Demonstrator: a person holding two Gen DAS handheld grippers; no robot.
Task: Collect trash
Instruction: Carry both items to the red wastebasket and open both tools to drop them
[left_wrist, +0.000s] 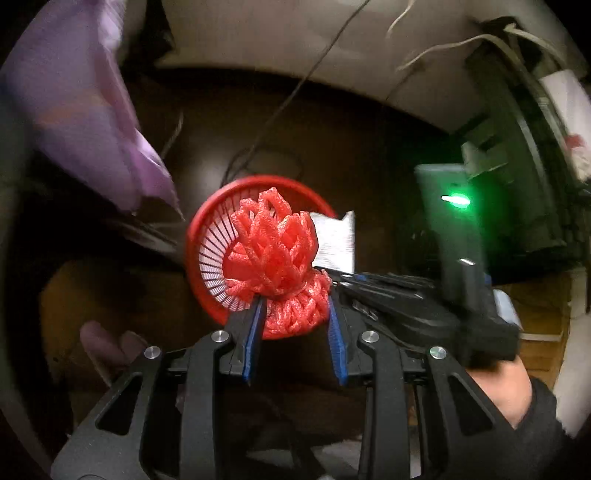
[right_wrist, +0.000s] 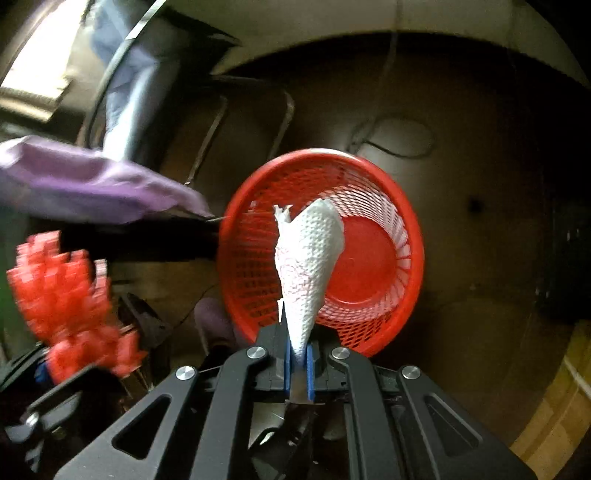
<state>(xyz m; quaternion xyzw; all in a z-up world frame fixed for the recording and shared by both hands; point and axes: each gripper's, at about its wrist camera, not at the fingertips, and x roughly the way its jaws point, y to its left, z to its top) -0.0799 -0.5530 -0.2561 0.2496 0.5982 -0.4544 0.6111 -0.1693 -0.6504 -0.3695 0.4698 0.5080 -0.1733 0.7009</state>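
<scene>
My left gripper (left_wrist: 295, 306) is shut on a red foam fruit net (left_wrist: 275, 254) and holds it above a red plastic basket (left_wrist: 207, 236) on the dark floor. My right gripper (right_wrist: 299, 354) is shut on a white paper napkin (right_wrist: 308, 258), which stands up over the empty red basket (right_wrist: 369, 266). In the left wrist view the napkin (left_wrist: 334, 242) and the right gripper (left_wrist: 406, 295) sit just right of the net. In the right wrist view the red net (right_wrist: 66, 295) is blurred at the left.
A purple cloth (left_wrist: 85, 110) hangs at the upper left, also in the right wrist view (right_wrist: 85, 184). Cables (left_wrist: 291, 92) lie on the floor behind the basket. A device with a green light (left_wrist: 456, 199) stands at the right. A cardboard box (right_wrist: 554, 406) is at lower right.
</scene>
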